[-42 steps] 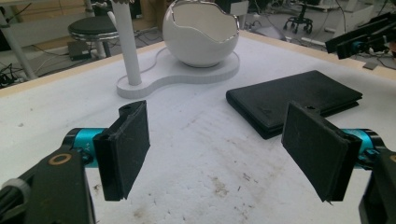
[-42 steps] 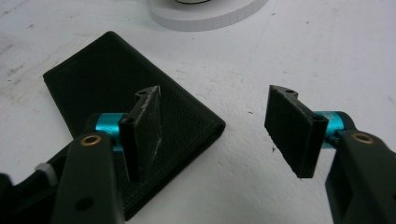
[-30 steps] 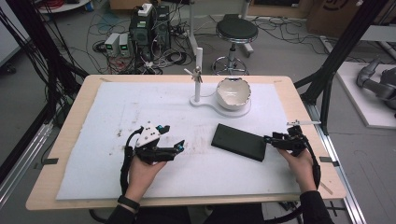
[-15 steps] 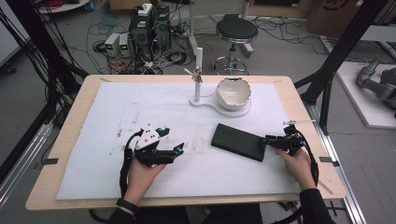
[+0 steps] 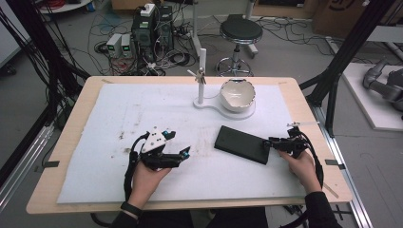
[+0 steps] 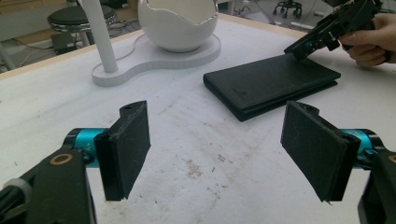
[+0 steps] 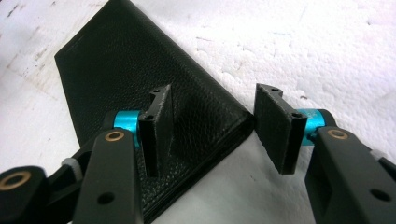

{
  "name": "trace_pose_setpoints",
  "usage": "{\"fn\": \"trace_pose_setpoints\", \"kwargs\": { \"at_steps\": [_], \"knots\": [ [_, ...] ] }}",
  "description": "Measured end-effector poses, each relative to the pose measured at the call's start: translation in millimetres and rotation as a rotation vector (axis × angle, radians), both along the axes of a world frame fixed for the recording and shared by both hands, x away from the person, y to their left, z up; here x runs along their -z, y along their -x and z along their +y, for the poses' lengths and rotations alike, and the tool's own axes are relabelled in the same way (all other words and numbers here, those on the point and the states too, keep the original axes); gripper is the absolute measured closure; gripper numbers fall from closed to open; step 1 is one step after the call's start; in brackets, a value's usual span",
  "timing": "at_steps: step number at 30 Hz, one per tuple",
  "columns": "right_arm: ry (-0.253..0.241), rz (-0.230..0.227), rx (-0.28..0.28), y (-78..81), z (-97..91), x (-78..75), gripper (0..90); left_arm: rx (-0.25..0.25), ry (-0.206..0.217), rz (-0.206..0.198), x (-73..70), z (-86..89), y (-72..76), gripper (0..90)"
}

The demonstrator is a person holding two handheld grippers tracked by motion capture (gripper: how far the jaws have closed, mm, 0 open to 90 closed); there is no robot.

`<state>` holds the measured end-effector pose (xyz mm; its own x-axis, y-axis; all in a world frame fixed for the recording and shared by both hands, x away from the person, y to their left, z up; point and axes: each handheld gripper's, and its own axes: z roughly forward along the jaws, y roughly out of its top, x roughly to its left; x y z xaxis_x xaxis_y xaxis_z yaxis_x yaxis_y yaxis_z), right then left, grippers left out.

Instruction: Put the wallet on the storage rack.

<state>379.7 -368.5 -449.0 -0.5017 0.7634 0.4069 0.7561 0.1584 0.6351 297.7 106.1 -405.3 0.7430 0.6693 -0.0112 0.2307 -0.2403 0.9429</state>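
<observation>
A black leather wallet (image 5: 241, 144) lies closed and flat on the white mat, right of centre. My right gripper (image 5: 267, 145) is at its right-hand corner. In the right gripper view the wallet (image 7: 140, 70) has that corner between the jaws of my right gripper (image 7: 212, 126): one pad stands over the leather, the other over the mat, and neither presses. These jaws have just been opening. My left gripper (image 5: 186, 152) rests on the mat to the wallet's left, open and holding nothing. From the left gripper (image 6: 217, 149) the wallet (image 6: 271, 84) lies ahead, with the right gripper (image 6: 299, 49) at its far corner.
A white stand (image 5: 223, 105) with a thin post (image 5: 201, 76) and an egg-shaped white bowl (image 5: 237, 95) sits behind the wallet. The white mat (image 5: 142, 109) covers most of the wooden table. A stool, cables and equipment stand on the floor beyond.
My right gripper has edged a little left onto the wallet's corner. The left gripper and the wallet have stayed put.
</observation>
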Motion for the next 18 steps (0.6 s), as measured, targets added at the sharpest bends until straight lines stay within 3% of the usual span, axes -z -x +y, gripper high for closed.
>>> {"fn": "trace_pose_setpoints", "kwargs": {
  "at_steps": [11, 18],
  "knots": [
    [-0.01, 0.015, 0.008, 0.2, -2.0, -0.4, 59.1, 0.002, -0.009, 0.008, 1.9, -1.5, -0.1, 23.9],
    [0.017, -0.032, -0.031, 5.3, -0.2, -6.0, 74.3, -0.001, -0.004, 0.013, 3.1, -1.2, -2.3, 23.9]
  ]
}}
